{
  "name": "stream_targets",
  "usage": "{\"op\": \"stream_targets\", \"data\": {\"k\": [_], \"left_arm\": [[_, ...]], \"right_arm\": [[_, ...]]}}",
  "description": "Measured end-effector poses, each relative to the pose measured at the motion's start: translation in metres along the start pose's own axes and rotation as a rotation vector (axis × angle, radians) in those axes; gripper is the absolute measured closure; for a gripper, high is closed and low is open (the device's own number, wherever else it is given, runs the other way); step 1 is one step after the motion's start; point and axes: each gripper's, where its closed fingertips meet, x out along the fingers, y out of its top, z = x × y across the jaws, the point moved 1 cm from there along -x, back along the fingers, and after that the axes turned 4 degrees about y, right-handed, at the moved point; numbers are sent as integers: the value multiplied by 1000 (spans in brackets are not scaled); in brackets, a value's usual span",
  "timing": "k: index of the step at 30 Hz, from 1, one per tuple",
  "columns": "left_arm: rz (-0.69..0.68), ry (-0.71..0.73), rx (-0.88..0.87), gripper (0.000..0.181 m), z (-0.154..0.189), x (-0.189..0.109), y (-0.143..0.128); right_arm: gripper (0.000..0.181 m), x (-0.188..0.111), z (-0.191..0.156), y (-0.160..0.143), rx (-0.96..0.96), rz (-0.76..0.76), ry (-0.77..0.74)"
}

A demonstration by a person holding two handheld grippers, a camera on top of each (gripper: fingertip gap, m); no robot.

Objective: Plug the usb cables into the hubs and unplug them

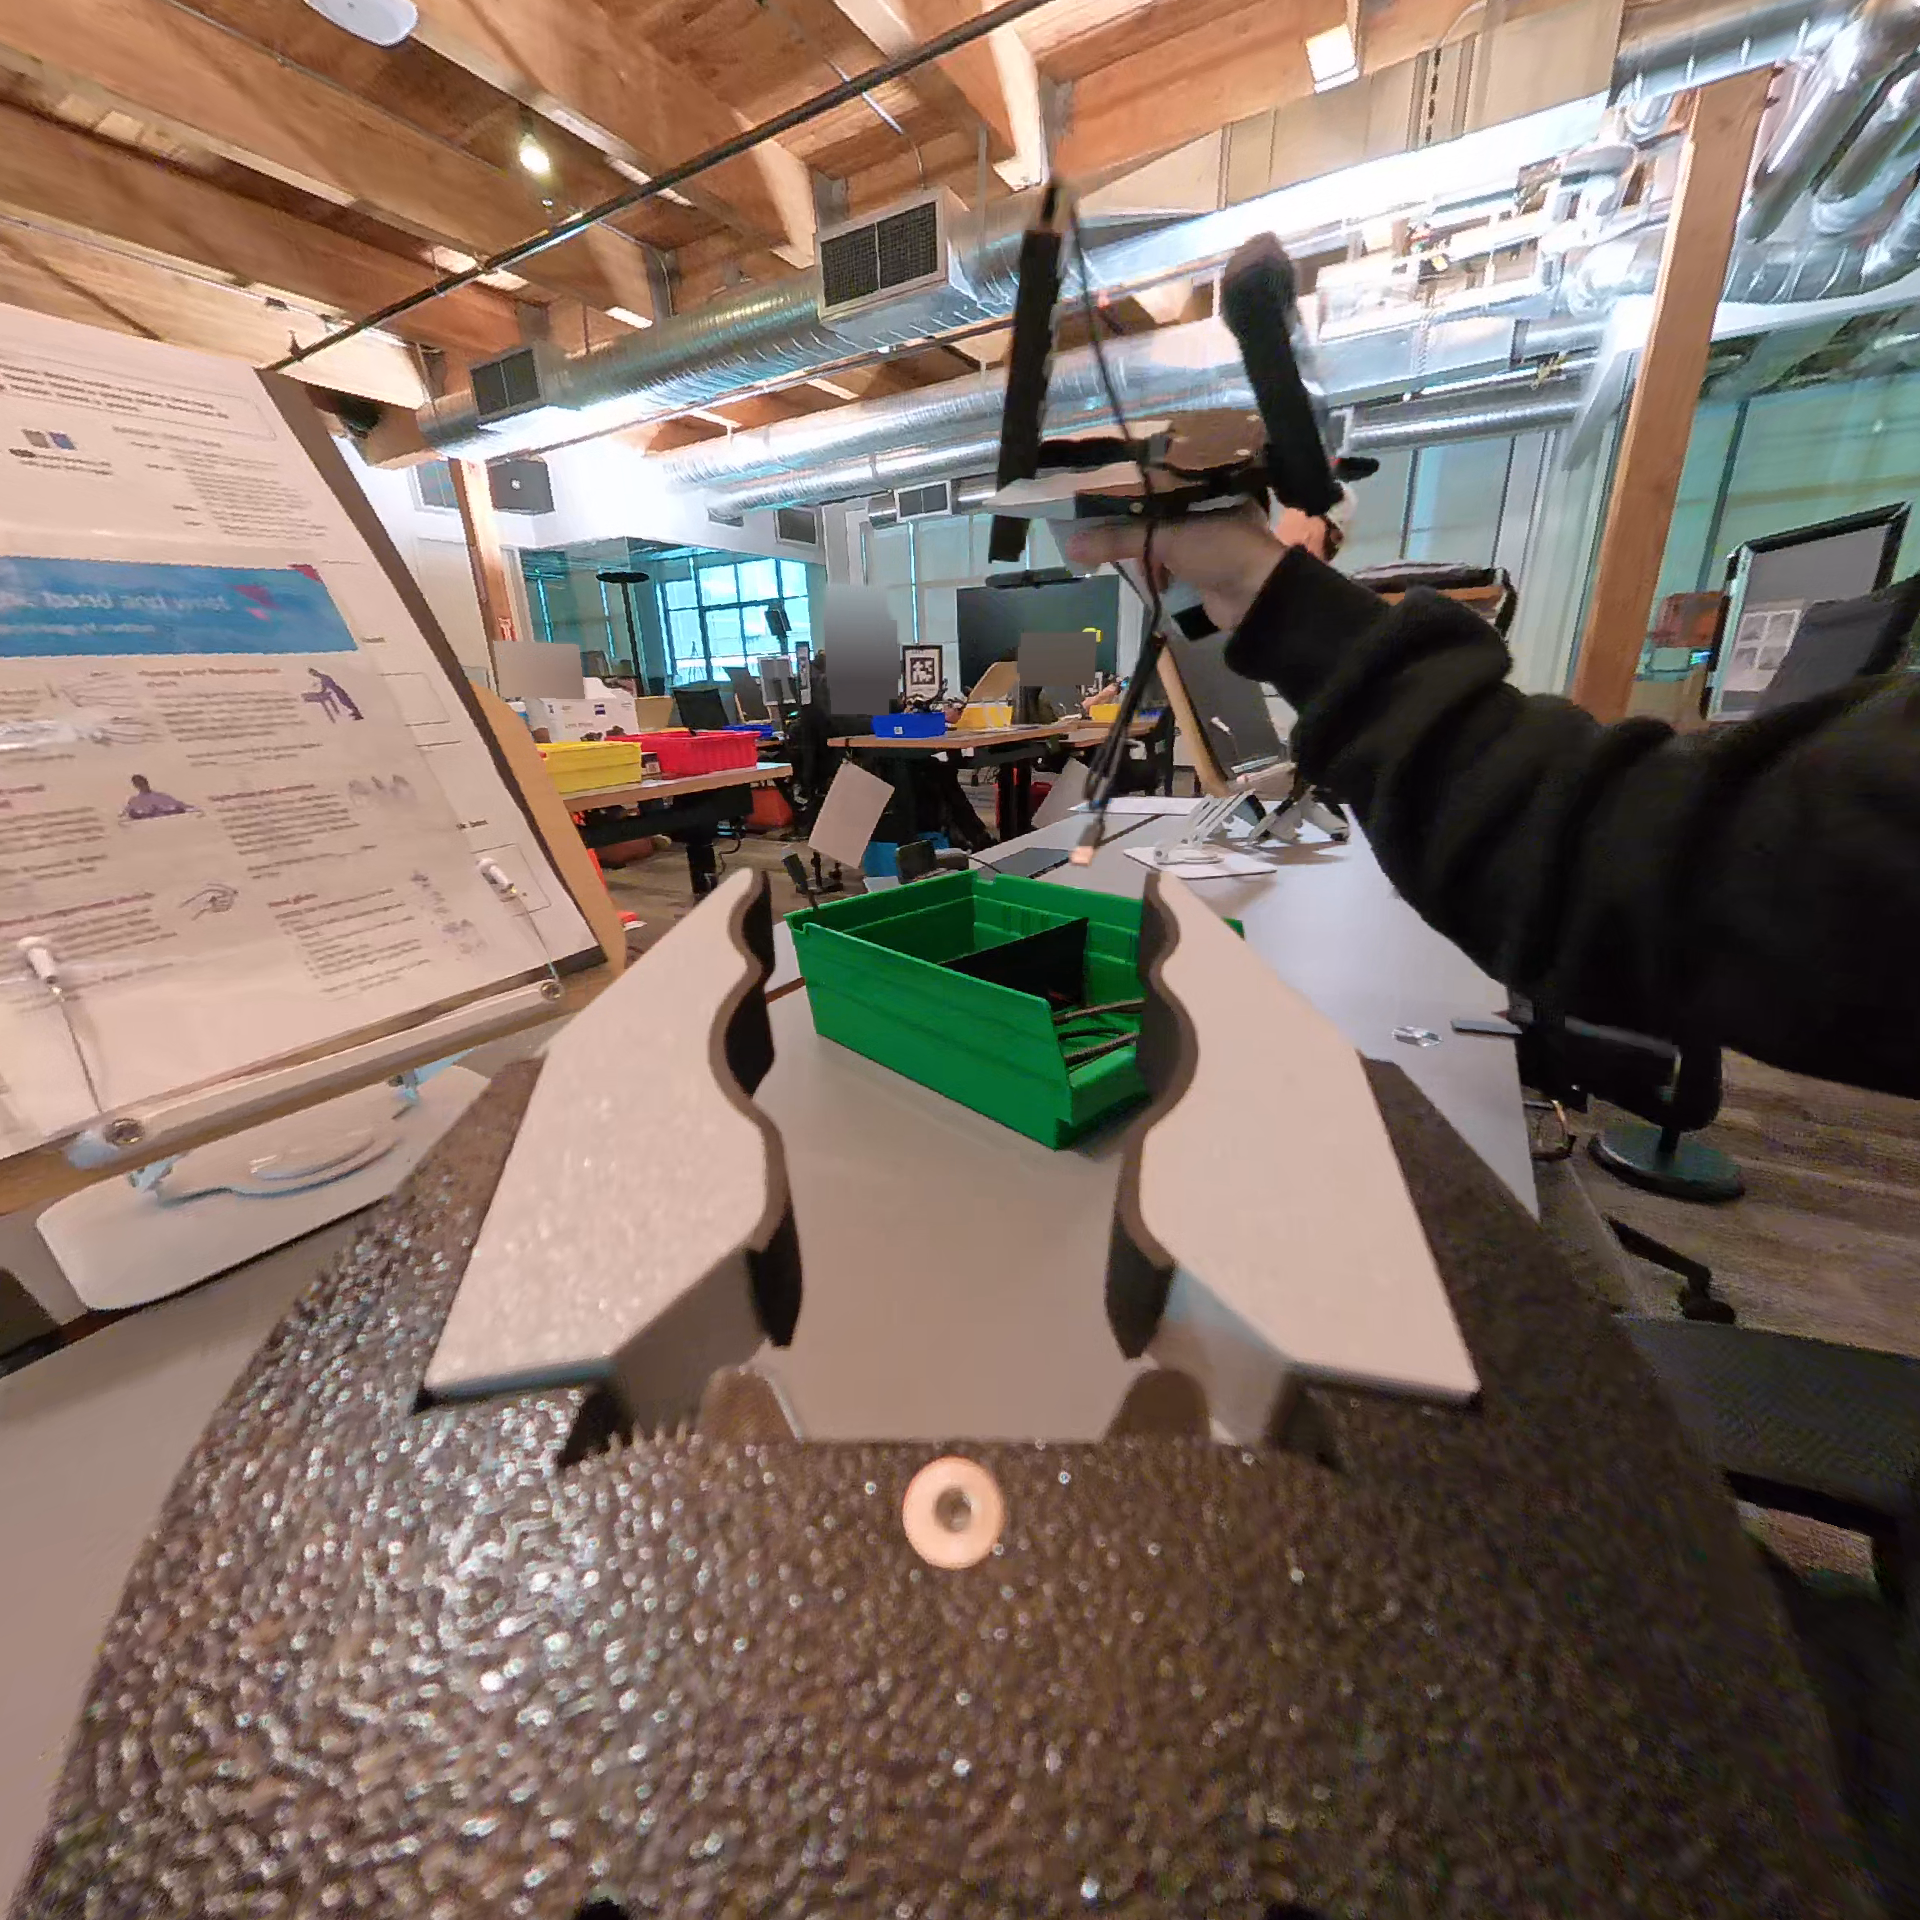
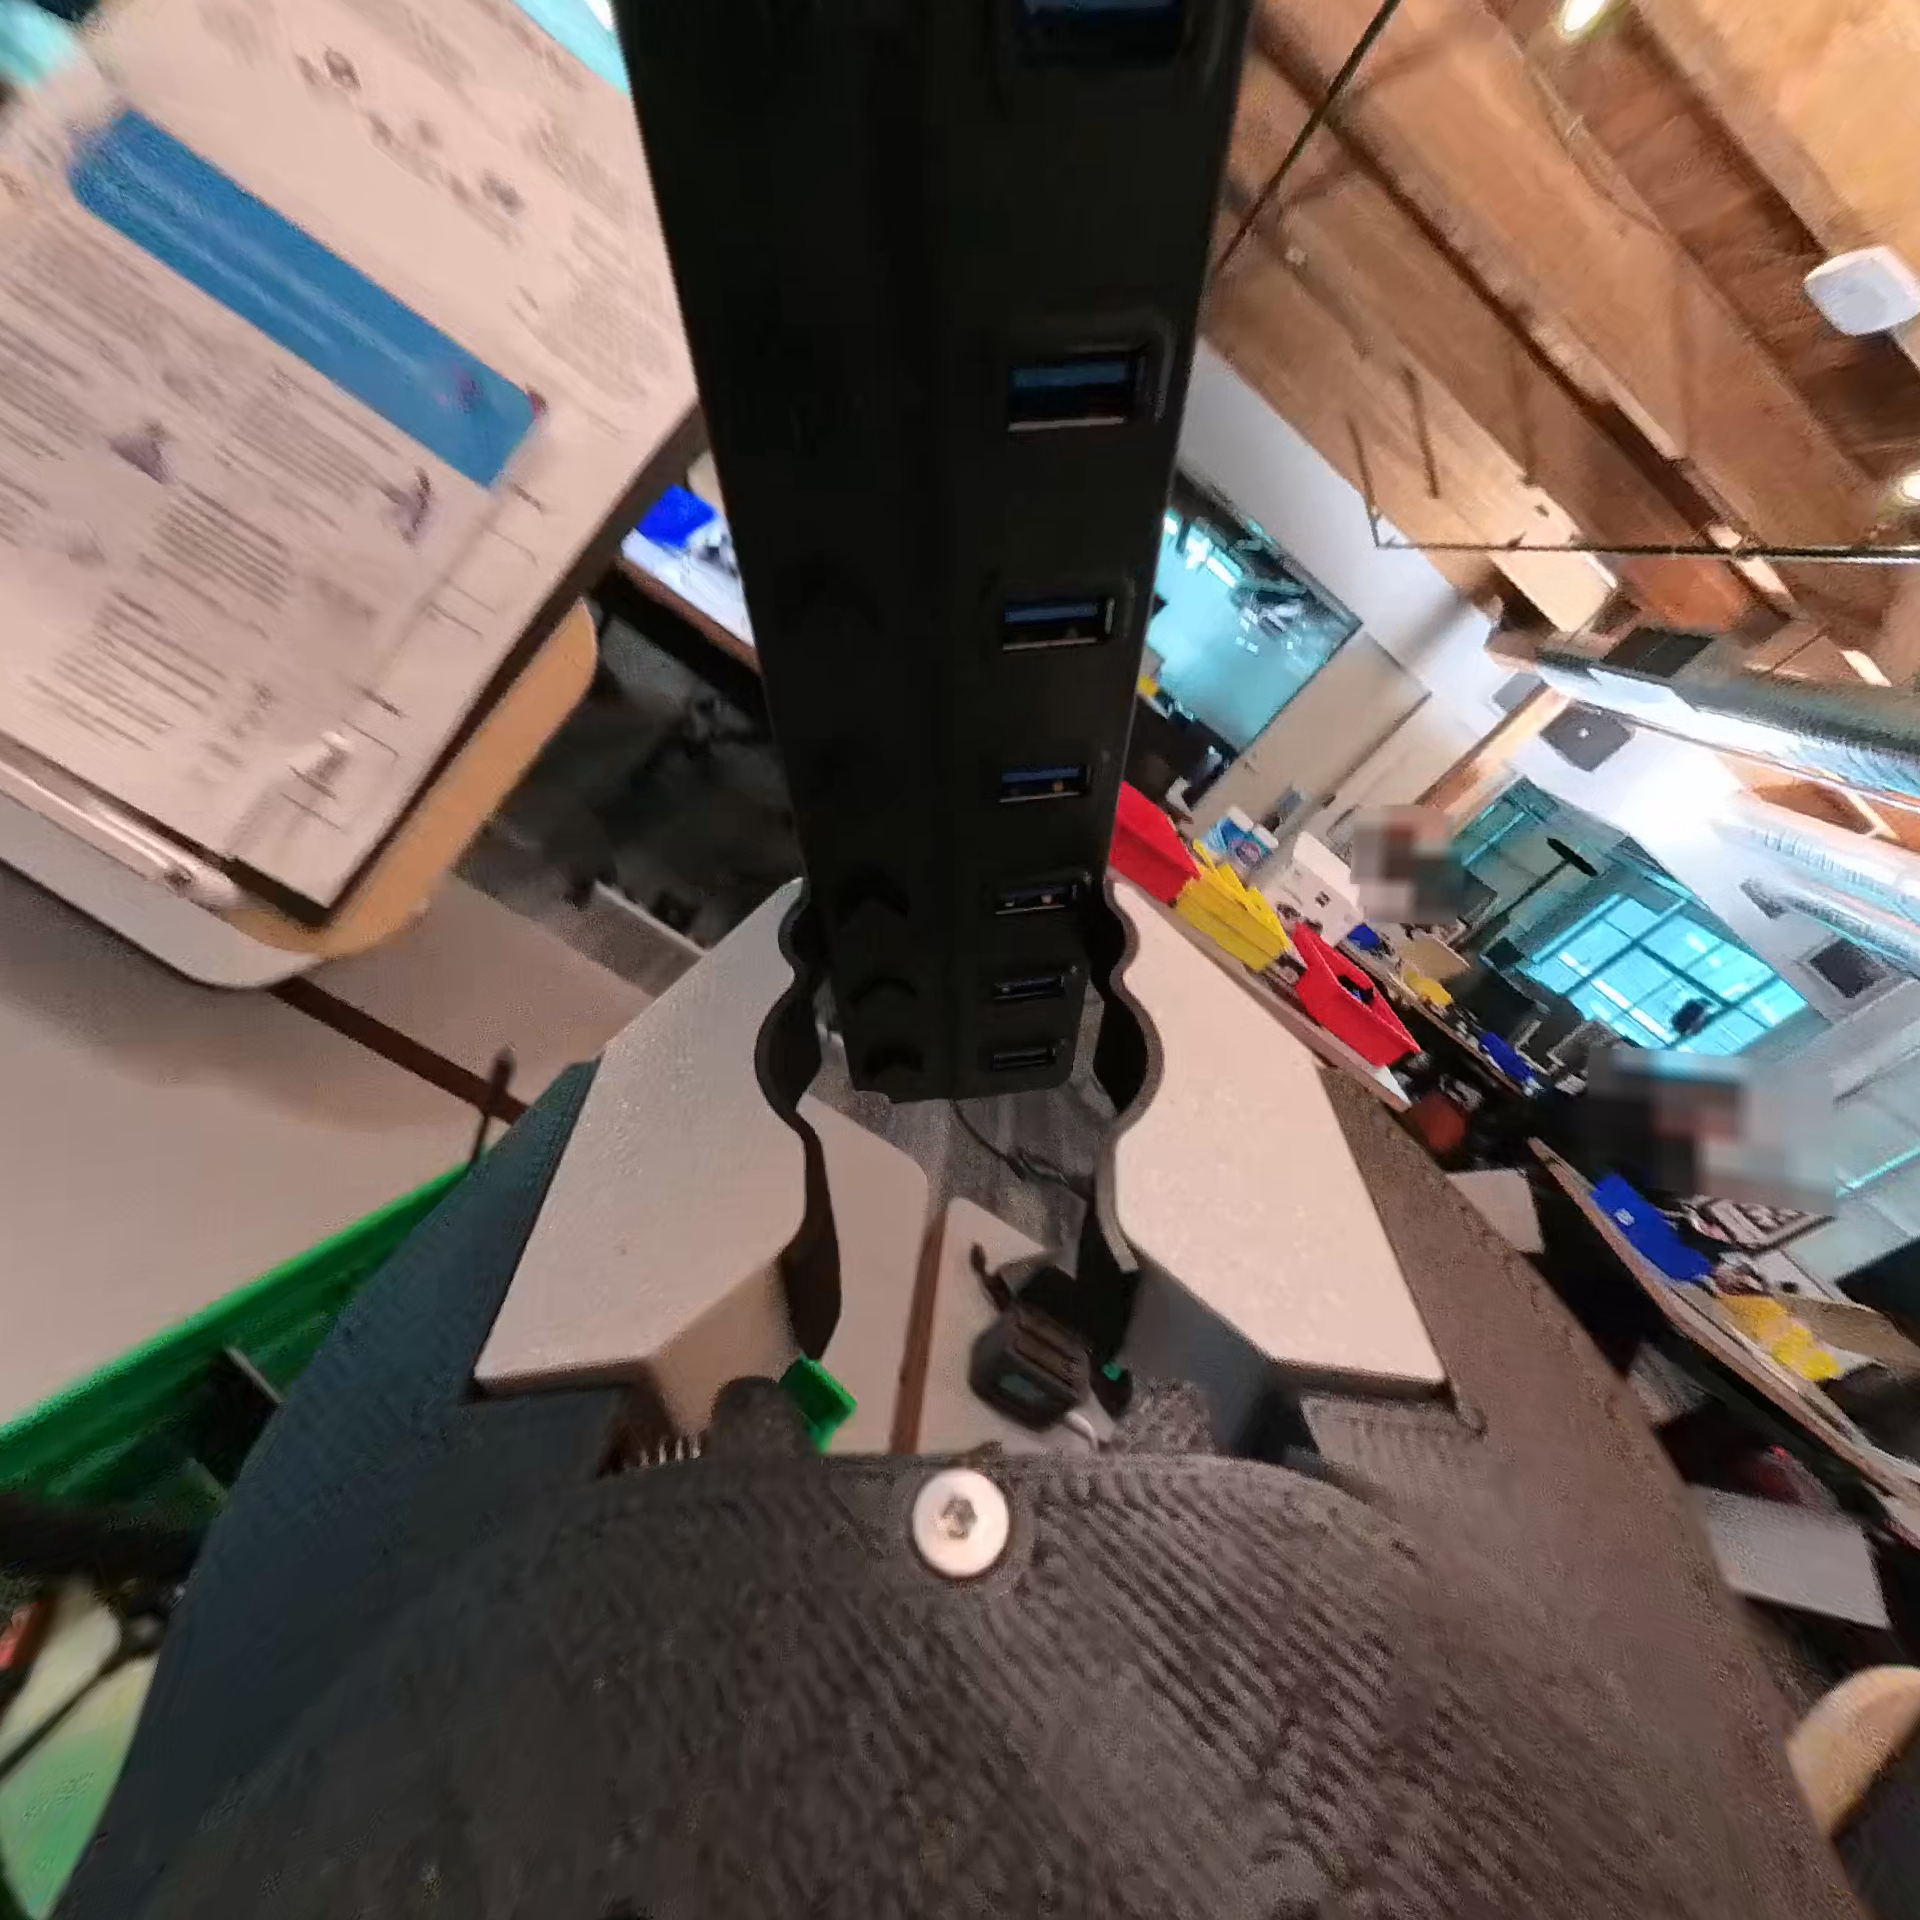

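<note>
My right gripper point(image 2: 951, 956) is shut on a long black USB hub point(image 2: 935, 520) with a row of several blue ports down one side. It holds the hub by its near end, raised high in the air. In the left wrist view the same hub point(image 1: 1029, 384) stands nearly upright in the right gripper point(image 1: 1049, 499), and its black cable with a USB plug point(image 1: 1083, 854) hangs down above the green bin point(image 1: 935, 997). My left gripper point(image 1: 956, 997) is open and empty, low over the grey table point(image 1: 914, 1195), pointing at the bin. Dark cables lie inside the bin.
A slanted instruction board on a white stand point(image 1: 208, 790) is at the left of the table. A sleeved arm point(image 1: 1610, 831) reaches across from the right. White stands point(image 1: 1205, 831) sit at the far table edge. An office chair point(image 1: 1642, 1091) stands to the right.
</note>
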Motion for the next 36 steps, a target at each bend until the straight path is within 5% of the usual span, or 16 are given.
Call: {"op": "stream_targets", "data": {"k": [4,9,18,23,27,32,36], "left_arm": [[-34,-18,19,113,5,8,-7],[-76,-40,31,113,9,12,-14],[-86,-47,16,114,8,13,-19],[-100,-60,5,114,10,18,-25],[-128,-75,13,114,14,21,-31],[-147,-75,29,114,14,20,-35],[-141,-52,-26,115,8,25,-41]], "right_arm": [[129,29,4,-39,-131,-163,-3],[129,48,-34,-123,-269,-396,120],[130,23,-90,-239,-451,-897,501],[131,19,-118,-265,-496,-1030,626],[131,32,-118,-280,-494,-1070,571],[127,38,-114,-269,-509,-927,523],[125,13,-104,-247,-285,-846,432]]}}
